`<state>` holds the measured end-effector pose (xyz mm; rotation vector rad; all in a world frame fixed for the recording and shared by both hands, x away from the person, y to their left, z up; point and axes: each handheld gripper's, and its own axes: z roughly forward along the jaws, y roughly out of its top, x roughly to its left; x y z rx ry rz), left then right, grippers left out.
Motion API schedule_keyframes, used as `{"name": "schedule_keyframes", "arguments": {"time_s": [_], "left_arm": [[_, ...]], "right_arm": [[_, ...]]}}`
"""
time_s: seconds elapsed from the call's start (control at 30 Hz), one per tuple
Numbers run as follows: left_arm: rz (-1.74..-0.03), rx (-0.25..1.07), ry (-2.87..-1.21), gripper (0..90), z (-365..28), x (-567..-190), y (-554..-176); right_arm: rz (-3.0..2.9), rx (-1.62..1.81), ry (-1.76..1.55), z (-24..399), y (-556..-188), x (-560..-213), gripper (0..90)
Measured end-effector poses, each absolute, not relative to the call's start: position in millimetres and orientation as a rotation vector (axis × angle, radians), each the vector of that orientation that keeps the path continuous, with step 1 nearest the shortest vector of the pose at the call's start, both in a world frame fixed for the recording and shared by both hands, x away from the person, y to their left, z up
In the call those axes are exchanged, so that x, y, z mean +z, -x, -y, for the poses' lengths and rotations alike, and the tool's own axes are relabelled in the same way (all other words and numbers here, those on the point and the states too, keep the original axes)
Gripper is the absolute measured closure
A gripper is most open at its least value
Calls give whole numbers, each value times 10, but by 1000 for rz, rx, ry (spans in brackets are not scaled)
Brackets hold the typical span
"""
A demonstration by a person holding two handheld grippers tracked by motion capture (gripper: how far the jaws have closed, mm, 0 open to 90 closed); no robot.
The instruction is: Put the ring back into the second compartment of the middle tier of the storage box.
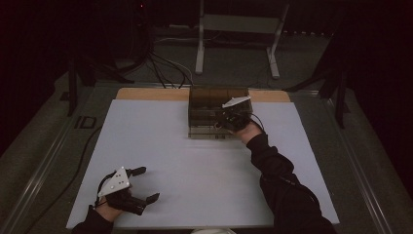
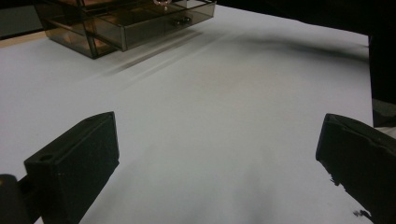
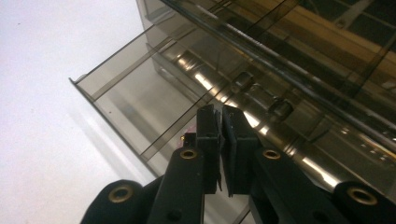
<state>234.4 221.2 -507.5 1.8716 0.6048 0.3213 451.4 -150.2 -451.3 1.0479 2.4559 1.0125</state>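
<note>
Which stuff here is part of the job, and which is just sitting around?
In the job:
- smoked clear drawer box, bottom drawer pulled partly out
- right claw, jaws together at that drawer

Just around:
- left claw, open, idle over the white sheet
- metal stand and cables behind the table

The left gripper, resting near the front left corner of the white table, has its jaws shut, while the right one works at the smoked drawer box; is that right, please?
Not quite: the left gripper has its jaws wide open, as the left gripper view shows. It does rest near the white table's front left corner, and the right gripper is at the smoked drawer box.
</note>
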Motion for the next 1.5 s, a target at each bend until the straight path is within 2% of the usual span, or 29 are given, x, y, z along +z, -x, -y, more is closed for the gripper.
{"name": "schedule_keyframes", "arguments": {"time_s": [0.1, 0.27, 0.4, 0.63, 0.9, 1.07, 1.13, 1.5], "left_arm": [[-604, 321, -1875, 8, -2211, -5079, -2344], [-605, 323, -1872, 9, -2210, -5075, -2343], [-607, 321, -1873, 8, -2210, -5077, -2344], [-601, 322, -1874, 8, -2205, -5071, -2341], [-605, 325, -1876, 8, -2197, -5065, -2349], [-612, 321, -1875, 8, -2188, -5071, -2366], [-611, 320, -1876, 8, -2187, -5070, -2369], [-614, 328, -1881, 8, -2190, -5076, -2344]], "right_arm": [[-2445, 1025, -1056, 1511, -4518, -4501, 832], [-2430, 1078, -1086, 1543, -4518, -4470, 634], [-2439, 1106, -1086, 1548, -4494, -4434, 522], [-2456, 1095, -1036, 1531, -4428, -4391, 378], [-2475, 1137, -1056, 1537, -4387, -4367, 140], [-2486, 1155, -1074, 1542, -4390, -4346, 22], [-2485, 1170, -1079, 1554, -4391, -4324, 0], [-2483, 1210, -1028, 1640, -4308, -4265, 0]]}}
